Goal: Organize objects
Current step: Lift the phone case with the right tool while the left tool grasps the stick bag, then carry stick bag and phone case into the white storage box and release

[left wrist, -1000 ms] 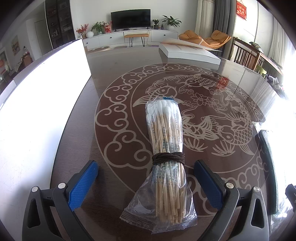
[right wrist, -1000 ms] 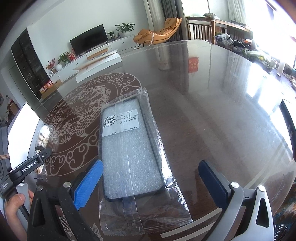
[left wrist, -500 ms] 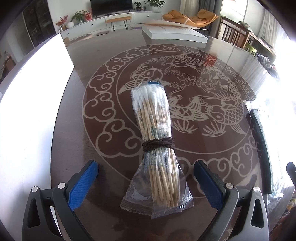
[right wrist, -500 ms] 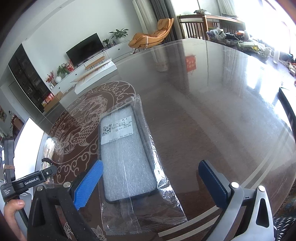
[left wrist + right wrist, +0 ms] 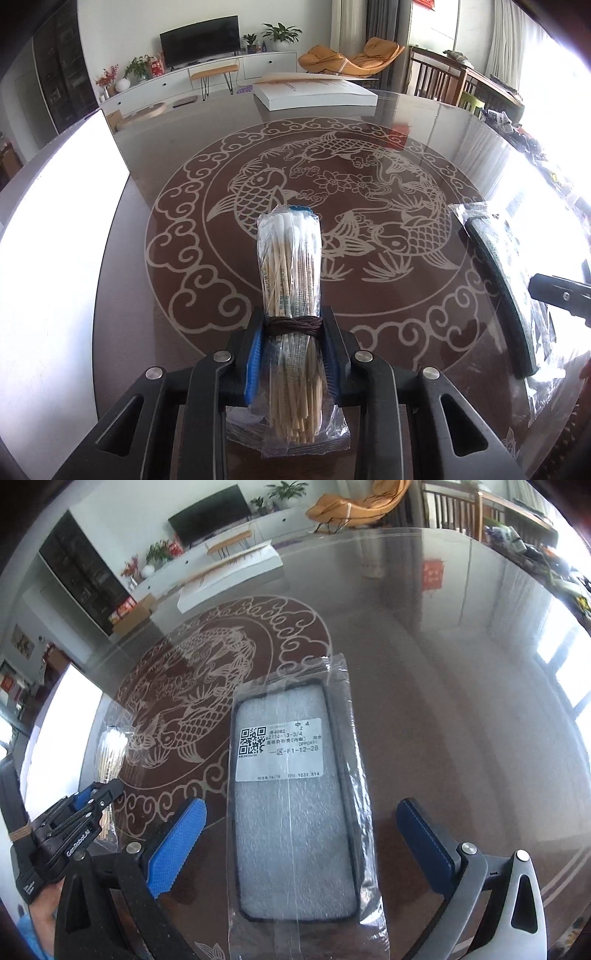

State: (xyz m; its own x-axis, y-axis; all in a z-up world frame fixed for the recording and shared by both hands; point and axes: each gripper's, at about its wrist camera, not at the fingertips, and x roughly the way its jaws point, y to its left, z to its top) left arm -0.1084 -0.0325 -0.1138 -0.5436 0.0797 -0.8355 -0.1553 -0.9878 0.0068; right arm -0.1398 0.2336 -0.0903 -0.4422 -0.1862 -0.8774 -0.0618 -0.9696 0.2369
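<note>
A: Looked at the left gripper (image 5: 291,354) first; found its blue pads (image 5: 254,363) drawn in tight against the bag of cotton swabs (image 5: 290,273), squeezing it just at the brown cord (image 5: 291,326) wound round the bundle; clamped, then, with the bag between them

B: And relative to the koi medallion (image 5: 332,206) on the table (image 5: 184,122)?

A: Sat at the medallion's near rim, over the cloud border; white tips aimed toward the carp at its middle, wooden ends back under the gripper body; whether lifted or resting on the glass, impossible to tell

B: Right gripper (image 5: 306,843)?

A: Spread wide; blue pad (image 5: 173,849) on one side and dark pad (image 5: 424,845) on the other, both standing clear of the bagged phone case (image 5: 295,812); straddled it without touching, gripping nothing

B: Placed how against the medallion?

A: Lay flat on the glass, its far end just over the medallion's outer ring, the rest off it toward the plain dark wood; foam filler face up, white label (image 5: 279,747) with a QR code on the upper half; clear wrapper loose round the black rim

B: Anything else round the medallion?

A: White flat box (image 5: 317,94) beyond its far edge; bright white panel (image 5: 55,258) well off to its left; from the right wrist view, the left gripper seen low beside the medallion's left rim, a hand (image 5: 37,919) under it
</note>
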